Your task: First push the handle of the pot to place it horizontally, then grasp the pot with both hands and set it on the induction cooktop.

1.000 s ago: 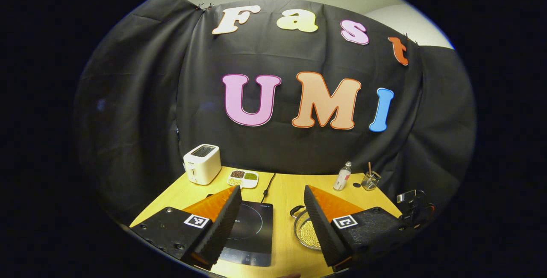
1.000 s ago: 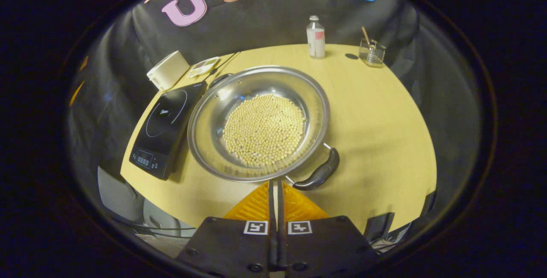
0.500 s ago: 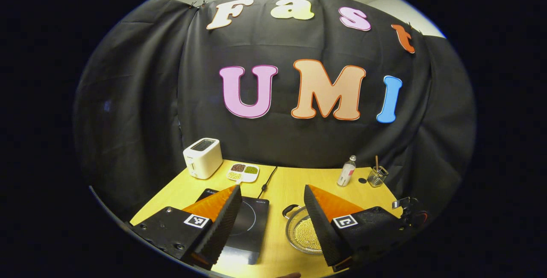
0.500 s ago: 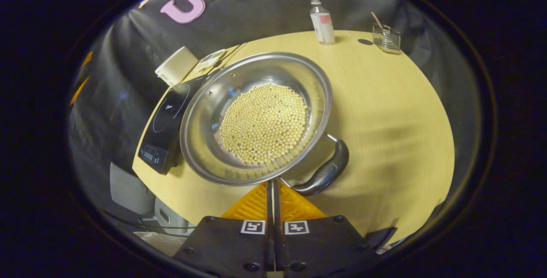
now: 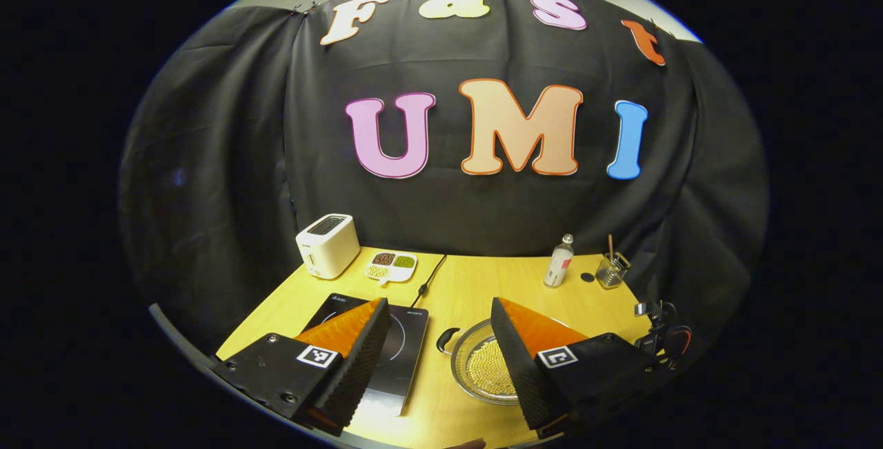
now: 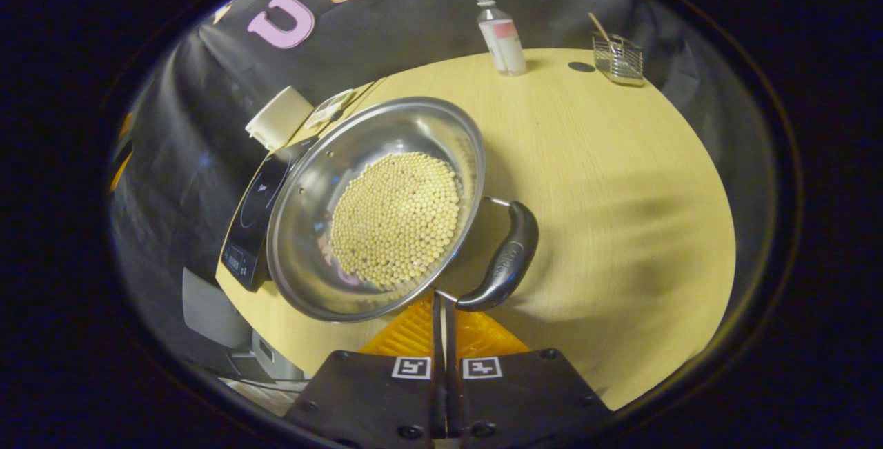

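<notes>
A steel pot (image 6: 303,207) holding pale round beans (image 6: 397,218) sits on the yellow table, right of the black induction cooktop (image 6: 255,204) and overlapping its edge in the right gripper view. Its black side handle (image 6: 503,259) points toward the right of that view. My right gripper (image 6: 441,298) is shut, its tip against the near end of that handle where the metal bracket meets the pot. In the left gripper view my left gripper (image 5: 439,305) hangs open above the table's near side, with the cooktop (image 5: 403,338) behind its left finger and the pot (image 5: 461,366) behind its right finger.
A white toaster (image 5: 328,254) and a divided dish of beans (image 5: 392,266) stand at the back left. A small bottle (image 5: 559,268) and a glass holder with a stick (image 5: 612,271) stand at the back right. The cooktop's cord (image 5: 428,285) runs to the back.
The pot has turned under the right gripper's push, so its handle swung from the lower right round to the right side. The left gripper has drawn back while staying open.
</notes>
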A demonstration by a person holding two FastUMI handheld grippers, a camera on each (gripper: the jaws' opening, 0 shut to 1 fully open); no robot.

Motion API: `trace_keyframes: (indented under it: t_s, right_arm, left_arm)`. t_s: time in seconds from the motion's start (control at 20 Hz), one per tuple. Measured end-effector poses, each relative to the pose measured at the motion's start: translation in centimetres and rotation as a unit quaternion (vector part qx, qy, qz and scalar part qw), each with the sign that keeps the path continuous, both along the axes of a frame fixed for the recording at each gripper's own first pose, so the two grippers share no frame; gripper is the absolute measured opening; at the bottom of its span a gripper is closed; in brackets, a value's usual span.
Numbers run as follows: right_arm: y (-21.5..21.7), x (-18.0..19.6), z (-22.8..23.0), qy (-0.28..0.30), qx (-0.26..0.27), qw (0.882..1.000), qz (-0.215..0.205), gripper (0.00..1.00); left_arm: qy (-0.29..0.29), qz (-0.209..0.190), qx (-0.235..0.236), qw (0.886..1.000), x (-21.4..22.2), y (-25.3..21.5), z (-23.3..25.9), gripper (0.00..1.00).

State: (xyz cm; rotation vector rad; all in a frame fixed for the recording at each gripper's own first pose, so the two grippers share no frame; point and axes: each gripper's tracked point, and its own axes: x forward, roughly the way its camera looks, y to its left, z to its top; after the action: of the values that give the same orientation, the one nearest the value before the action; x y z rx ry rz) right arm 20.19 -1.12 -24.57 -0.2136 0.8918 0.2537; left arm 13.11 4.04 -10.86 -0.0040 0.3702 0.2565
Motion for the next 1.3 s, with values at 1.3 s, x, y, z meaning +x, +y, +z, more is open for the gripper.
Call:
trace_keyframes:
  t_s: [1.3]
  right_arm:
    - [-2.8, 6.0, 4.5, -0.065, -0.084, 0.994, -0.027, 0.02]
  left_arm:
    - [0.105, -0.026, -0.062, 0.992, 2.5, 0.0, -11.5, 0.9]
